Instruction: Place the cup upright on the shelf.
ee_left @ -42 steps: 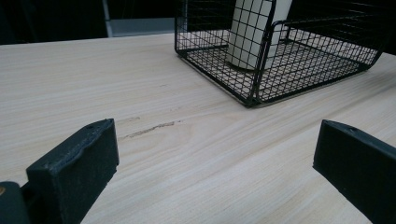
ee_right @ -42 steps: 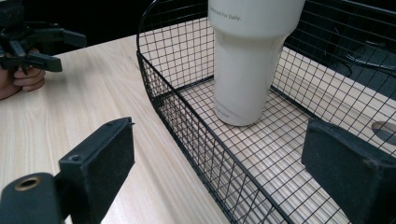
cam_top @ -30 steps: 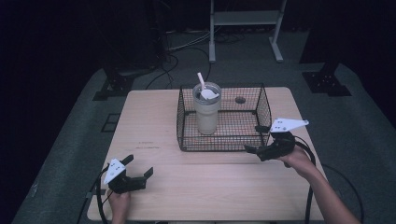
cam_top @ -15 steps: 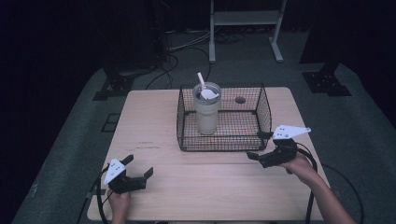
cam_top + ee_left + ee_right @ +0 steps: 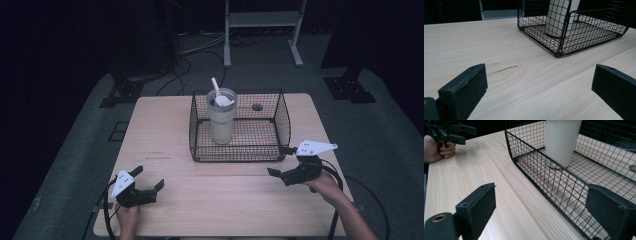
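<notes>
Plainly no legible writing on cup [image 5: 221, 120] or wire basket [image 5: 282, 120]; left gripper [image 5: 148, 180] and right gripper [image 5: 281, 161] both agape, empty

A black wire basket [image 5: 280, 131] is sitting on the far middle of the wooden table, open at the top, its mesh walls upright. A pale cream tumbler [image 5: 221, 122] is standing upright inside it, toward its left side, with a white straw [image 5: 215, 85] leaning out of its dark lid.
</notes>
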`<state>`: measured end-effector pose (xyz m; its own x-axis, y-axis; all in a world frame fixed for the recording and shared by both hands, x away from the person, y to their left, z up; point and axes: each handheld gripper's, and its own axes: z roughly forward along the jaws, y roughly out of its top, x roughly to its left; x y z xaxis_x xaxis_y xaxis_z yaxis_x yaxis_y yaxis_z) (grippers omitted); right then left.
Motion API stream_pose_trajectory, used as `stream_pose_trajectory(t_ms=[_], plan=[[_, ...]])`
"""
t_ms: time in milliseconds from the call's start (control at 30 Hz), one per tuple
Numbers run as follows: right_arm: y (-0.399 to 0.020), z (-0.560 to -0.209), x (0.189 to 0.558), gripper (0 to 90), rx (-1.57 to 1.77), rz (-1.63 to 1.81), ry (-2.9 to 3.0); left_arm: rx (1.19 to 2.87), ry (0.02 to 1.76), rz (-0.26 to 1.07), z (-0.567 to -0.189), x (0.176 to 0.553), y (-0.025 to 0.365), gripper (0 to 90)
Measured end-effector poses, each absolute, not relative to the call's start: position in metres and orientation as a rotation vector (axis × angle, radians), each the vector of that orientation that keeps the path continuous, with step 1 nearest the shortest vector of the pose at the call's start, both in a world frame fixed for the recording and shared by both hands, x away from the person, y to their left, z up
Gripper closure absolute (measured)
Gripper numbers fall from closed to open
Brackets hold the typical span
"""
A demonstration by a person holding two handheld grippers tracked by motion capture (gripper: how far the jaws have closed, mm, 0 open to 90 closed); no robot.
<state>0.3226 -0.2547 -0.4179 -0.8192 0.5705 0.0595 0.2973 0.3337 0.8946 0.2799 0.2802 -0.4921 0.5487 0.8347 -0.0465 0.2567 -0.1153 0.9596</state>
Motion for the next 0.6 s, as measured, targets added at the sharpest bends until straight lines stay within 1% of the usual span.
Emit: stream_pose_trajectory(t_ms=[333,600], plan=[[-0.265,-0.433,0.313,8.9,0.835,1.497,2.315,1.662,0.930,0.644,-0.492,0.280,0.280,0.0],[-0.266,-0.446,0.301,8.9,0.859,1.494,2.300,1.659,0.933,0.642,-0.492,0.280,0.280,0.0]])
